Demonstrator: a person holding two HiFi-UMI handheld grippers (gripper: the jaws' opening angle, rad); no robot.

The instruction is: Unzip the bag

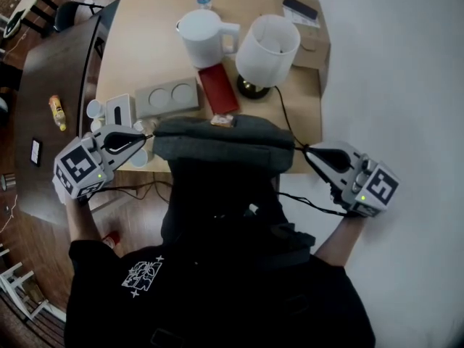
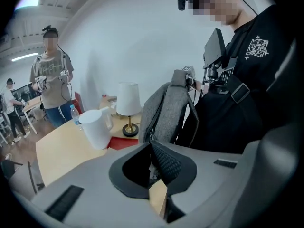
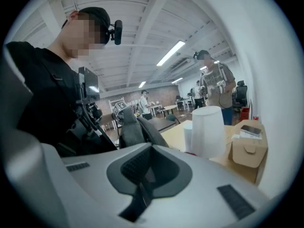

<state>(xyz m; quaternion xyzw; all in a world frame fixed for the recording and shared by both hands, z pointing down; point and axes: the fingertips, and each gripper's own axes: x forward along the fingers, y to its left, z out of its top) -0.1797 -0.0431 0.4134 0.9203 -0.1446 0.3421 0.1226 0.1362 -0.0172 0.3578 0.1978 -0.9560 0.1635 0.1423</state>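
Observation:
A grey bag stands upright against the near edge of the wooden table, in front of my dark shirt. My left gripper is at the bag's left end. In the left gripper view the gripper is shut on a tan pull tab, just below the bag's zip. My right gripper is at the bag's right end. In the right gripper view the gripper is shut on a black strap that leads toward the bag.
Behind the bag on the table stand a white jug, a white lamp, a red case, a grey tray and a cardboard box with a phone. A person stands beyond the table.

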